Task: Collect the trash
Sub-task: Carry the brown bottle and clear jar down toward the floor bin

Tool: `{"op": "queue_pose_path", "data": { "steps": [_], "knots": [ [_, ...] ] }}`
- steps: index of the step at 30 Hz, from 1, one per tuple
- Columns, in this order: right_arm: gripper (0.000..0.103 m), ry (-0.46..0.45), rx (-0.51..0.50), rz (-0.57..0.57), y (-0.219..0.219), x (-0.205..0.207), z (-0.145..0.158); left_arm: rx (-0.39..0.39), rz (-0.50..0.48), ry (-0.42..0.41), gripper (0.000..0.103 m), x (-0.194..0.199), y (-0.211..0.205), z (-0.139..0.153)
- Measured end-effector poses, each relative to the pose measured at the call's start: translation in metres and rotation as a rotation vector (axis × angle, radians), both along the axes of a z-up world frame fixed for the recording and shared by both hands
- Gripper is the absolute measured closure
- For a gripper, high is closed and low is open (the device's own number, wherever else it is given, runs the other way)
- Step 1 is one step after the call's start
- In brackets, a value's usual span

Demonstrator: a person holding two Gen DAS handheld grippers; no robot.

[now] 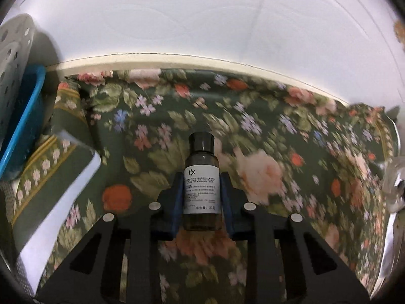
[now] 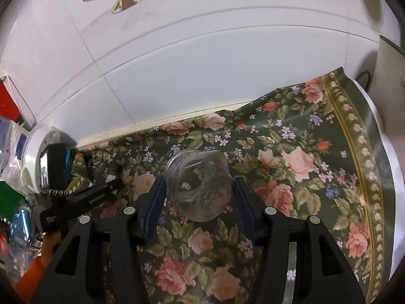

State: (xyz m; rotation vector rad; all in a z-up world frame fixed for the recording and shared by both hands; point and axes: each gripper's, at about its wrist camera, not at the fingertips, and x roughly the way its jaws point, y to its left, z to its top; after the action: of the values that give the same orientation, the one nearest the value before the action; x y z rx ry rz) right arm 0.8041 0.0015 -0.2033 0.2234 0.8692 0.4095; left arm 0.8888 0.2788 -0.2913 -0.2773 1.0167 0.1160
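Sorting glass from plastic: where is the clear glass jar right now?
In the right wrist view, the clear glass jar sits centre frame between the right gripper blue fingers, above the floral tablecloth.

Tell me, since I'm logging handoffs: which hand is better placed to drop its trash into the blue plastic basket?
Left, probably. The left gripper clamps the small dark labelled bottle, and the blue plastic basket sits nearby at its view's left edge. The right gripper holds the clear glass jar, farther off.

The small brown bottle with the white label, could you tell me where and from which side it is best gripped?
Grip the small brown bottle across its straight, labelled middle, coming from its base end with one blue finger on each side, as the left gripper does; the dark cap end is narrower.
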Motion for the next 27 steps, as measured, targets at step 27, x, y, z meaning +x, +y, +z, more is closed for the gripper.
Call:
{"op": "queue_pose_path", "data": {
  "steps": [27],
  "knots": [
    [0.052, -0.297, 0.069, 0.172, -0.115, -0.189, 0.125, 0.17, -0.014, -0.387, 0.076, -0.26, -0.178, 0.208]
  ]
}}
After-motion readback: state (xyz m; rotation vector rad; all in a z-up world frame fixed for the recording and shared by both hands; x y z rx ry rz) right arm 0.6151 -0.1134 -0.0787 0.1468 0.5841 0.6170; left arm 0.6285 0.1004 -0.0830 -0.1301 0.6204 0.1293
